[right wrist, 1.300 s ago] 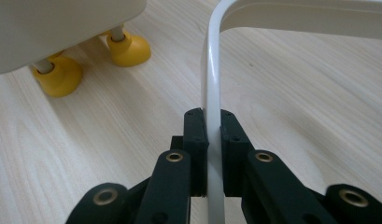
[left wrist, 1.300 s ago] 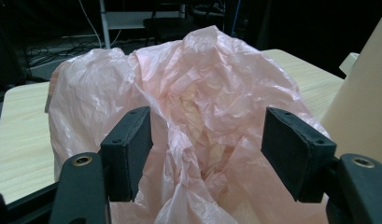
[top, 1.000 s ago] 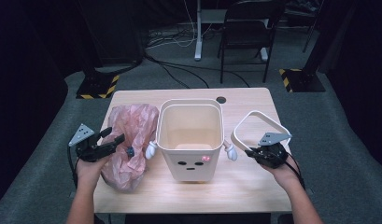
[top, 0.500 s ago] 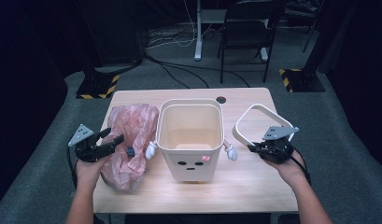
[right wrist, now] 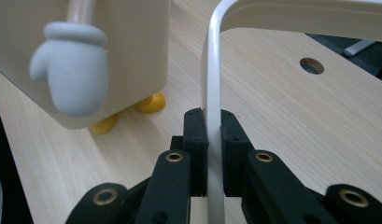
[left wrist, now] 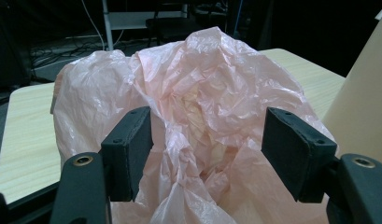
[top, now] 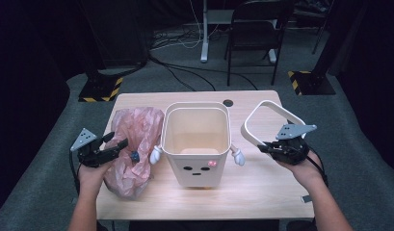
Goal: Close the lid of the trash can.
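Since a second ago you are lifting the white ring (top: 270, 126) higher off the counter (top: 262, 192), right hand-held gripper (right wrist: 212, 154) clamping its rim; your left hand-held gripper (left wrist: 207, 149) is gaping wide around the pink bag (left wrist: 198, 102).

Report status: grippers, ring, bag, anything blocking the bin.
Right gripper shut on white ring, held off the table. Left gripper open at pink bag, no grip. Bin open, nothing in the way.
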Demonstrator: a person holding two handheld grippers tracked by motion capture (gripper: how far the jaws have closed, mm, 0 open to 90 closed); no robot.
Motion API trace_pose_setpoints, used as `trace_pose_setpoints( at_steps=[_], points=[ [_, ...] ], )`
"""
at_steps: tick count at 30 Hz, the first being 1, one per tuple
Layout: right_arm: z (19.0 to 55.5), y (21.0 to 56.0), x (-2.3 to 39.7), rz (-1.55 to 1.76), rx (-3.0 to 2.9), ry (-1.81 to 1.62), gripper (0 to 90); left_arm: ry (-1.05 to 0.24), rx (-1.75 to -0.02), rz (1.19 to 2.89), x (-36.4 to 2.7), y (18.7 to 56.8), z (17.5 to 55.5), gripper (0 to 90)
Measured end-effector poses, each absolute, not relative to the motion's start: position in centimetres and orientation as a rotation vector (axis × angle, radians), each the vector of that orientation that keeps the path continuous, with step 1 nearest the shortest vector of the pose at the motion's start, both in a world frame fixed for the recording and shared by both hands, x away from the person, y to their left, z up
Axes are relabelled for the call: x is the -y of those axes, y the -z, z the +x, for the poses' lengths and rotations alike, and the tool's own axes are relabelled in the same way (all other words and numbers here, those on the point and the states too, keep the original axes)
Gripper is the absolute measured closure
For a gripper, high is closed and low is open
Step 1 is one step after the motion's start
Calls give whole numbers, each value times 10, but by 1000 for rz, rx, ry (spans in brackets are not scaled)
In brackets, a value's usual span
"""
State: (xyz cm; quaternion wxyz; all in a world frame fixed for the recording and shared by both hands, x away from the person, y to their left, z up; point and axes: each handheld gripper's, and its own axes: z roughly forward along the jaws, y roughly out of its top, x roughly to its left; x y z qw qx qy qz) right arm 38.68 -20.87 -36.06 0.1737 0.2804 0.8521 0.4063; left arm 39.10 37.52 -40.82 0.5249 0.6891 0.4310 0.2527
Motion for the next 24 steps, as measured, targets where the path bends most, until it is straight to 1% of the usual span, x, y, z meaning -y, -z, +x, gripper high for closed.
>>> trace_pose_setpoints(
  at_steps=[10, 24],
  points=[
    [382, 337, 201, 738, -2425, -1145, 835, -606, -1033, 1646, -375, 408, 391, 335],
    [382, 309, 201, 727, -2452, -1154, 835, -607, -1033, 1653, -373, 409, 391, 336]
  ],
)
